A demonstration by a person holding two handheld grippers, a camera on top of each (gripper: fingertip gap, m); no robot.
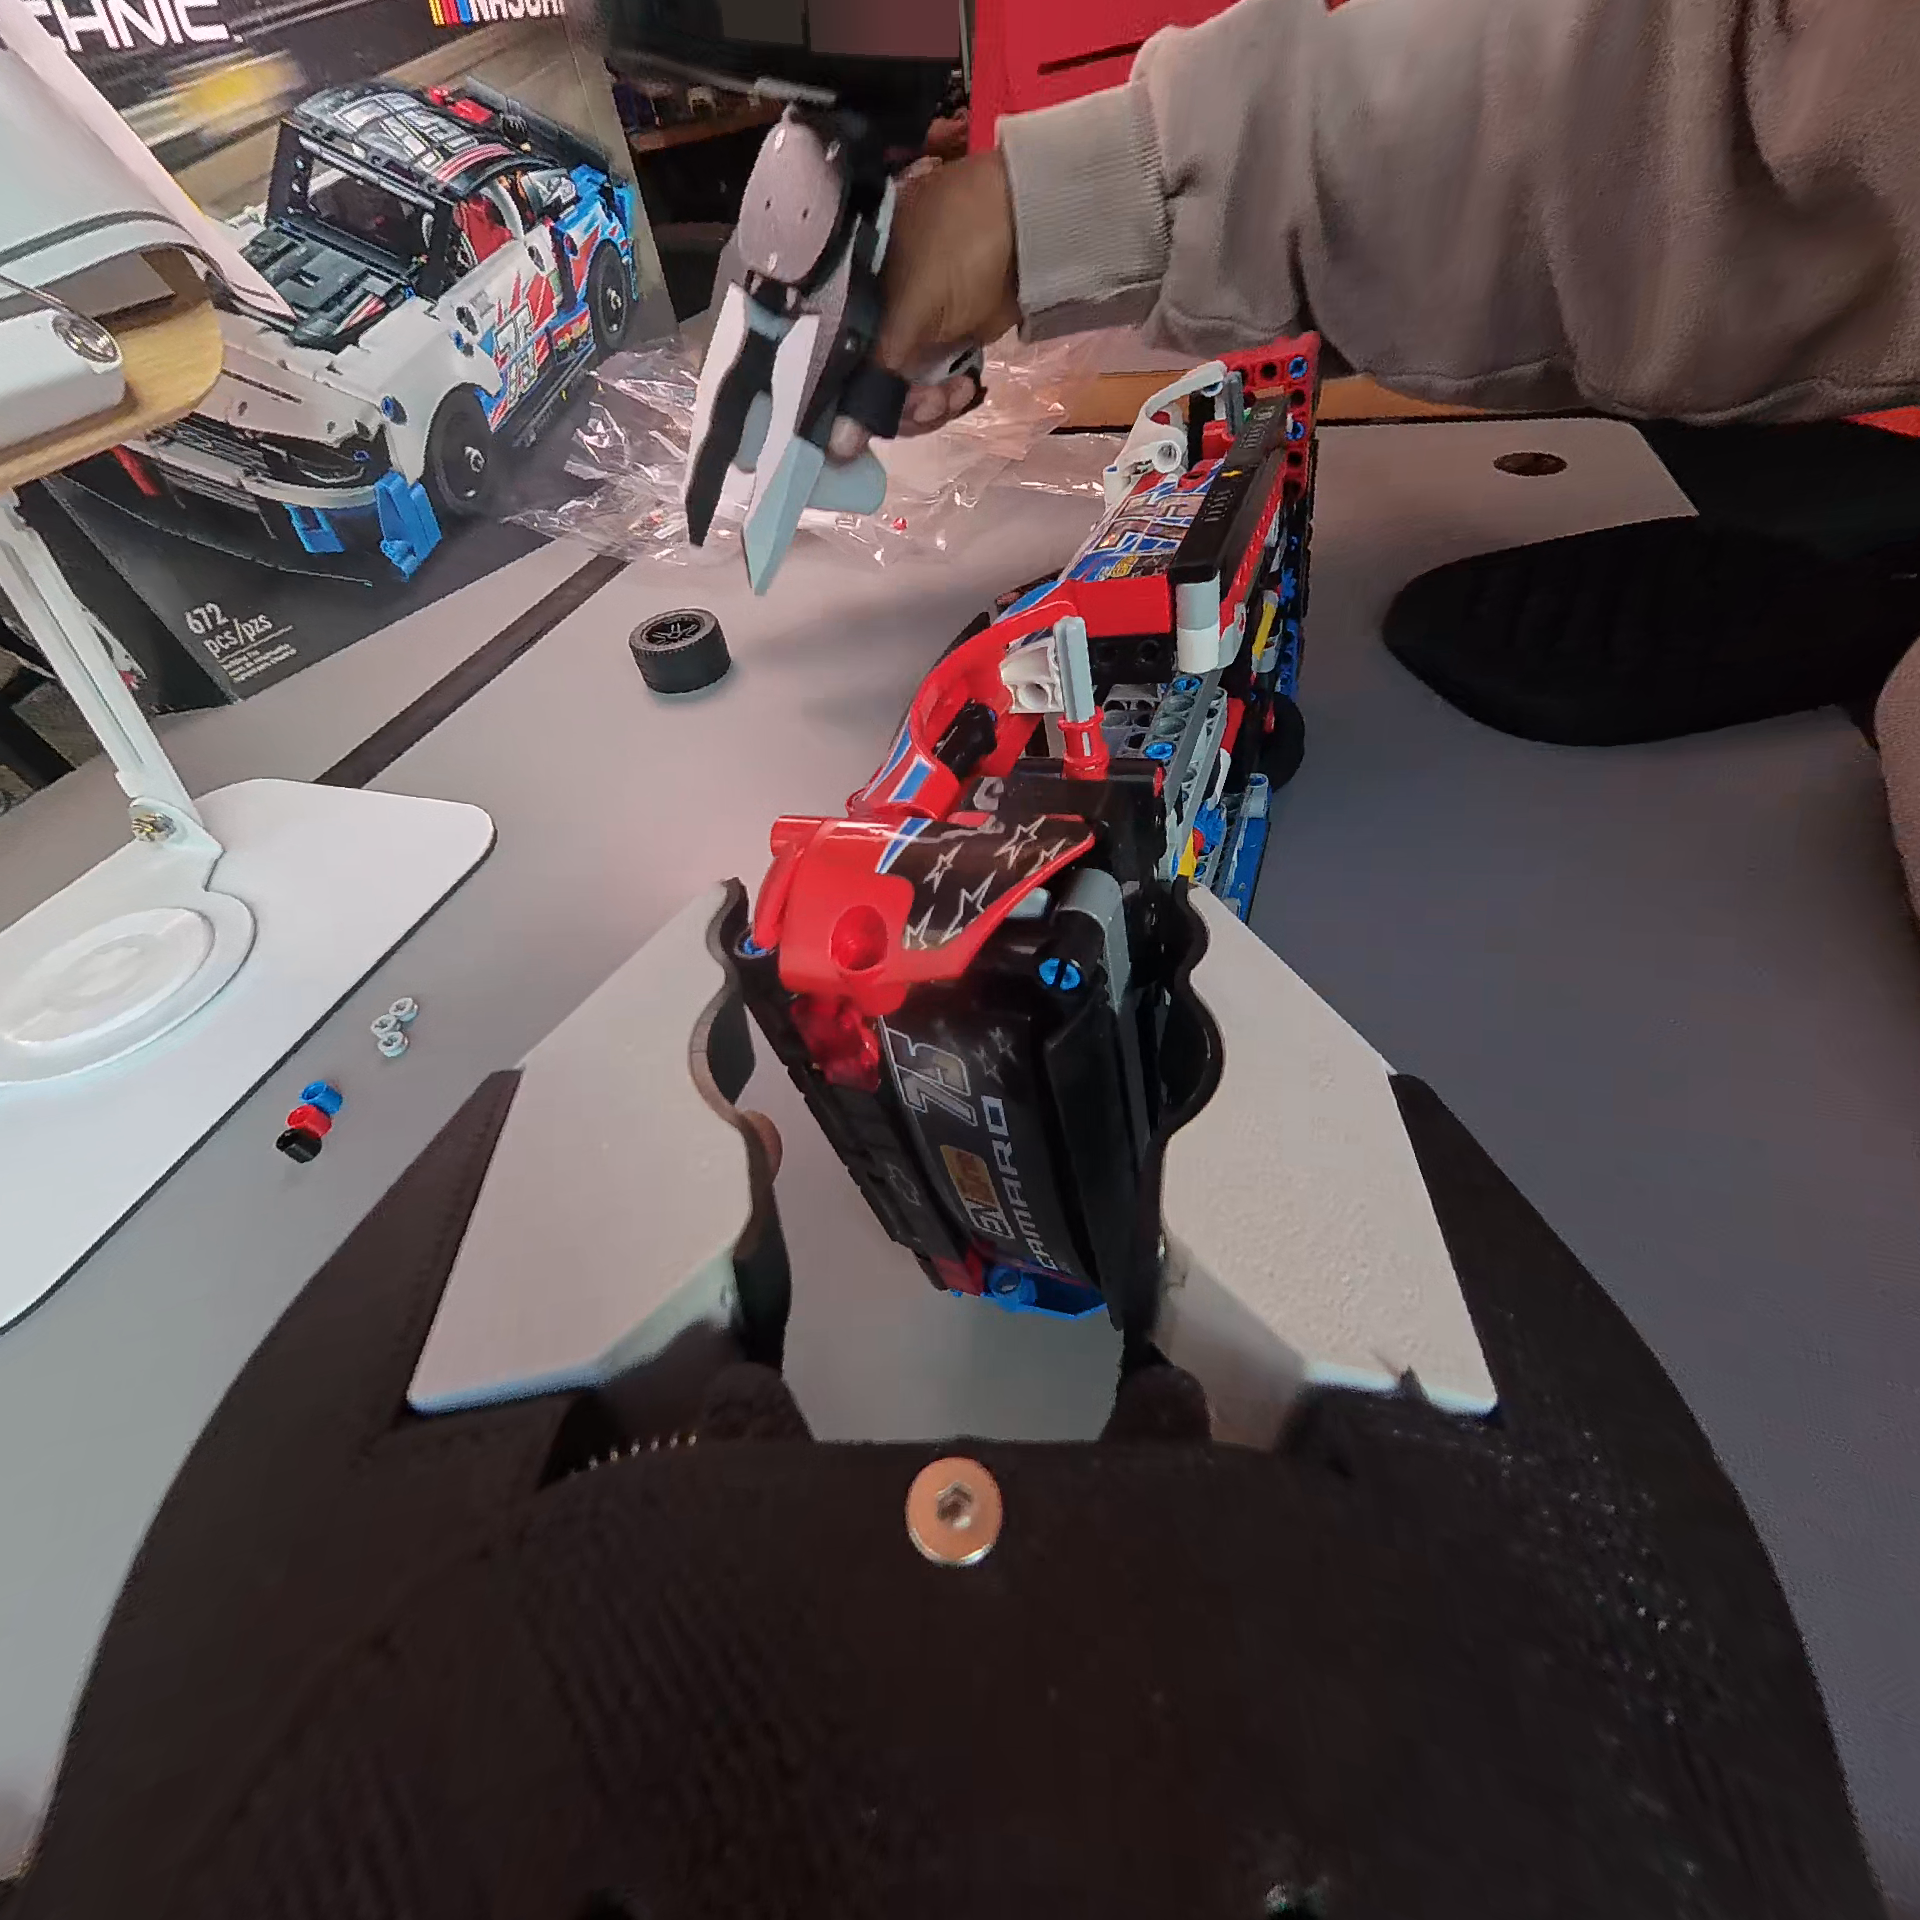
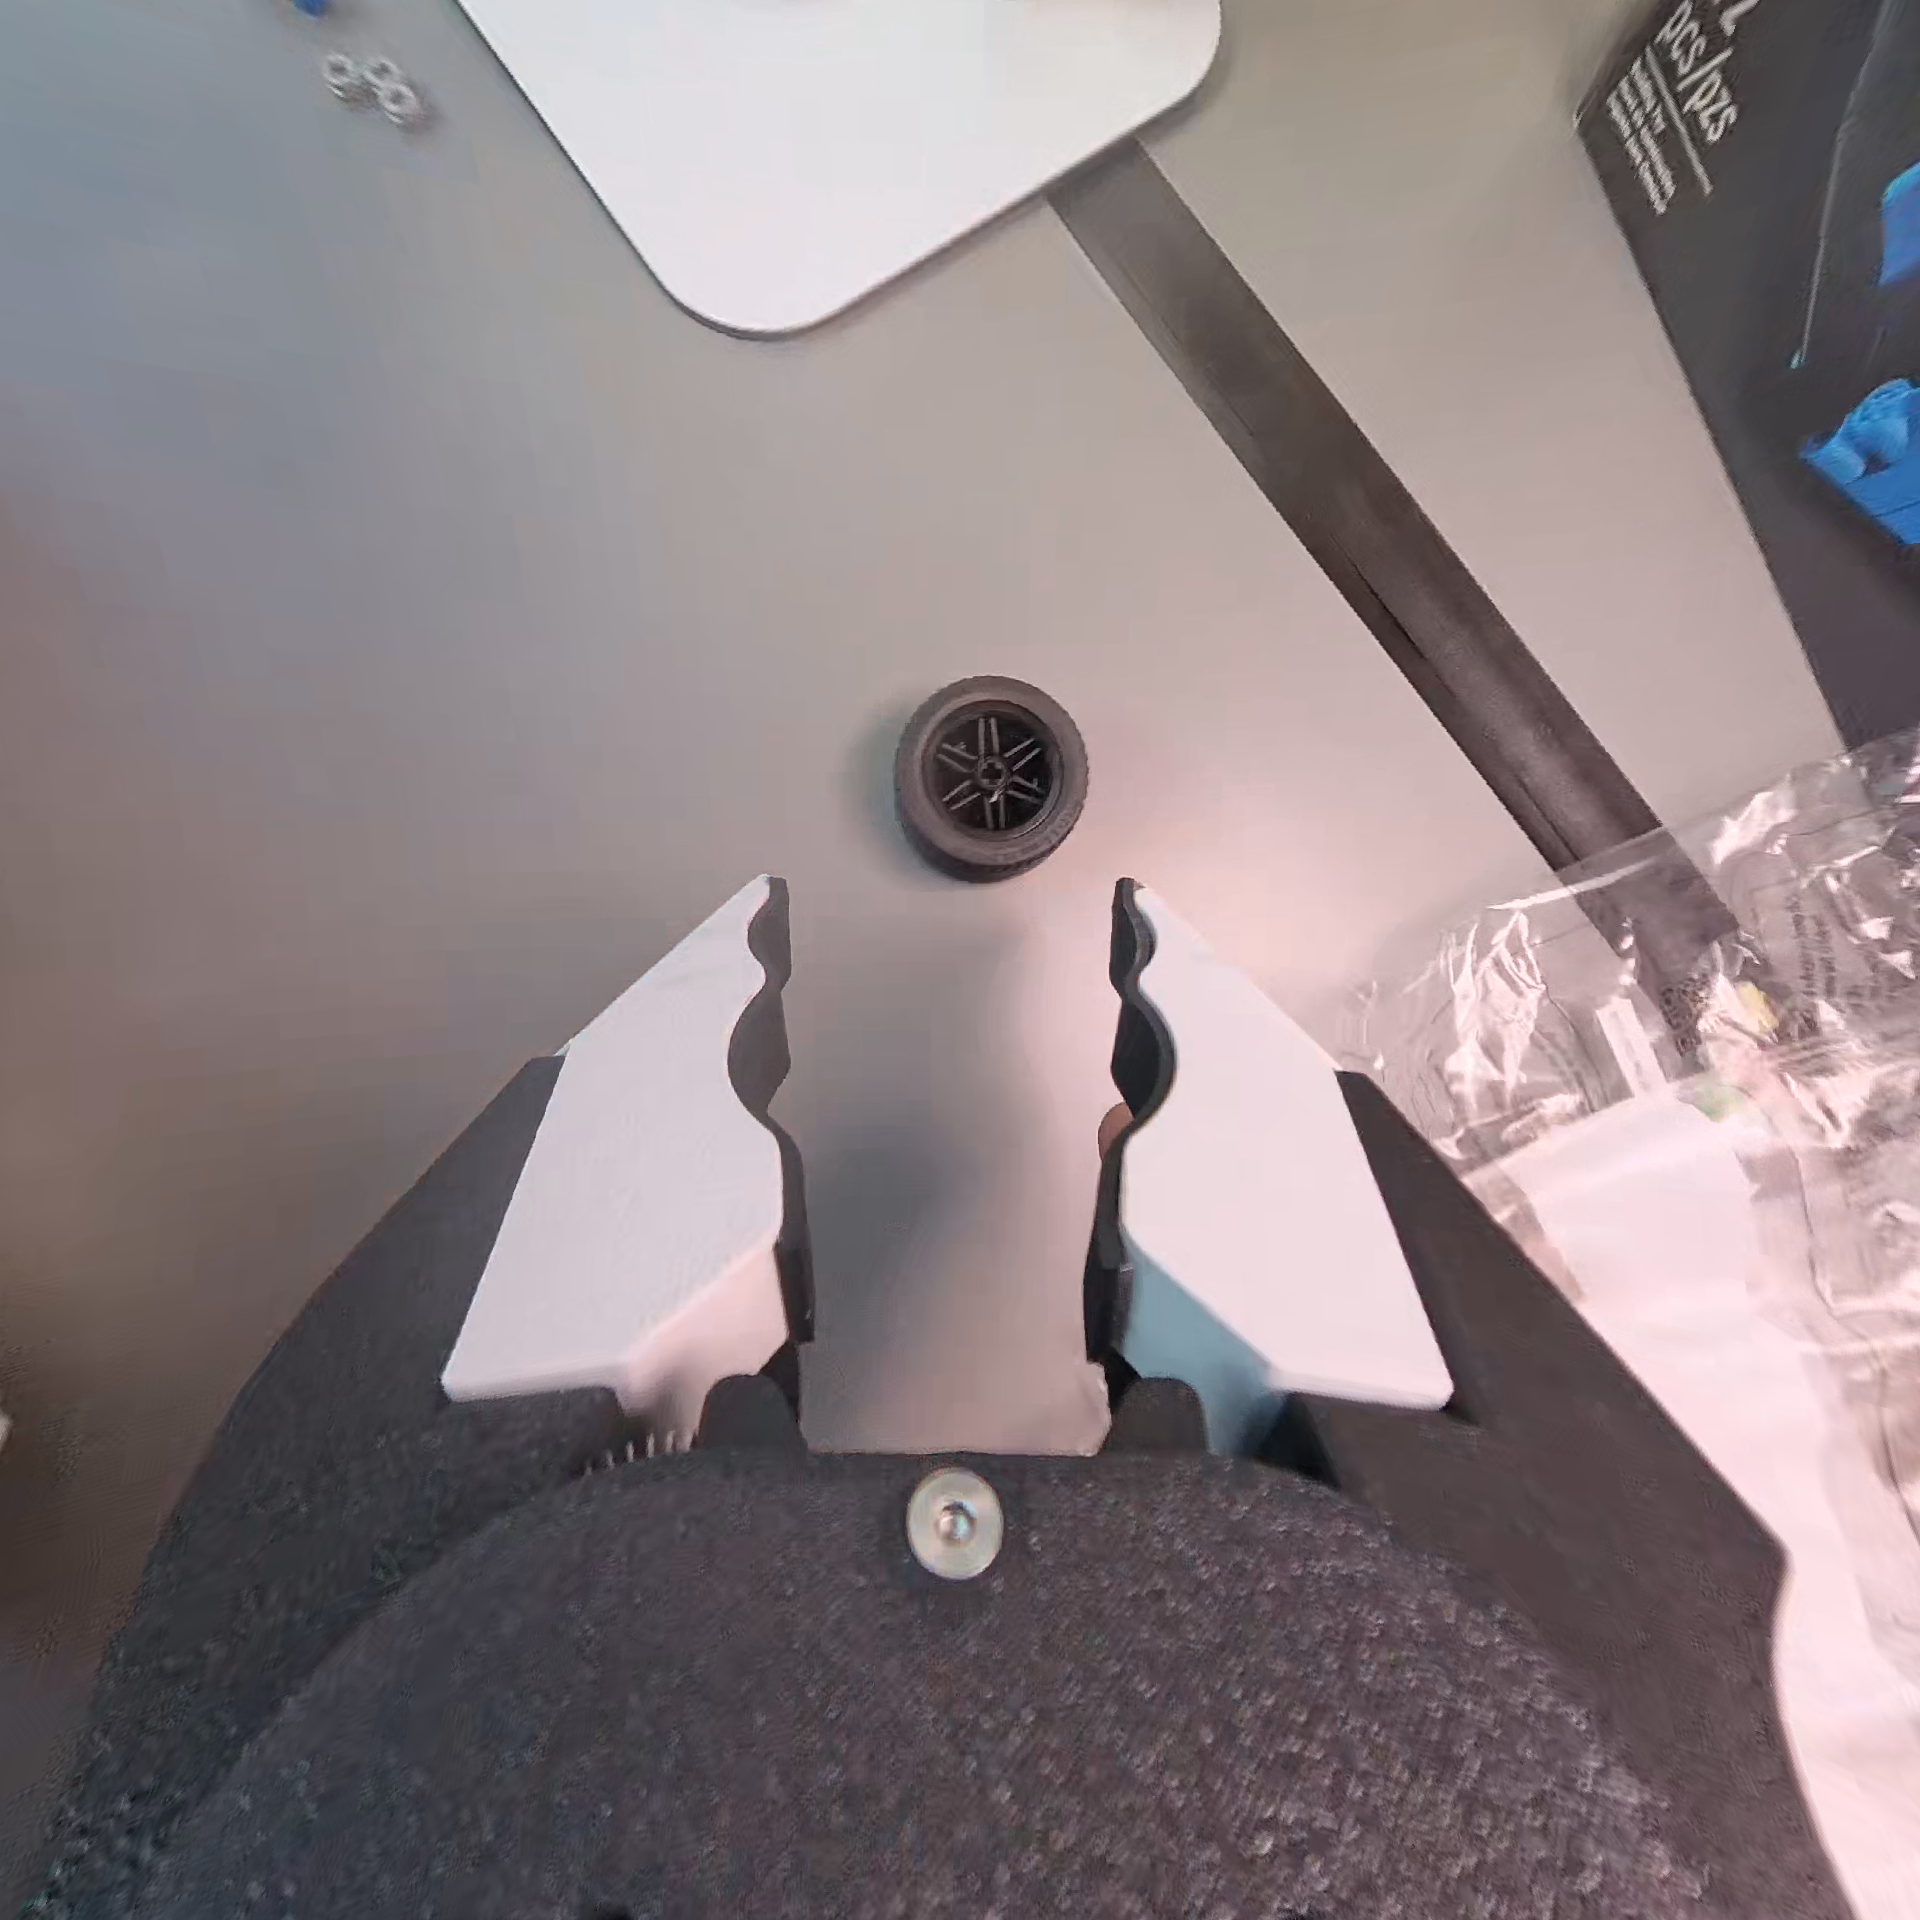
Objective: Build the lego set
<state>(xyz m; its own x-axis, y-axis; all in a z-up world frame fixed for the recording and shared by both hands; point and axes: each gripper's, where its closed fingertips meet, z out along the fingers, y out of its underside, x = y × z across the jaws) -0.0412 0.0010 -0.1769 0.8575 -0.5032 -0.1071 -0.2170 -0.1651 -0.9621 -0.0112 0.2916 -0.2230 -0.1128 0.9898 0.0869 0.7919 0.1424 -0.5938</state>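
Left hand-held gripper (image 1: 961, 914) clamps one car model (image 1: 1049, 831); right hand-held gripper (image 2: 951, 883) gapes empty above one wheel (image 2: 989, 771).

I see a grey table (image 2: 416, 520) carrying a lone black wheel (image 2: 990, 792); beyond it a white stand base (image 2: 831, 135), right of it clear plastic bags (image 2: 1662, 1039), the set's box (image 1: 416, 416) behind.

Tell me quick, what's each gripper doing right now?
Left gripper: closed on the toy car.
Right gripper: open, empty, above the loose wheel.
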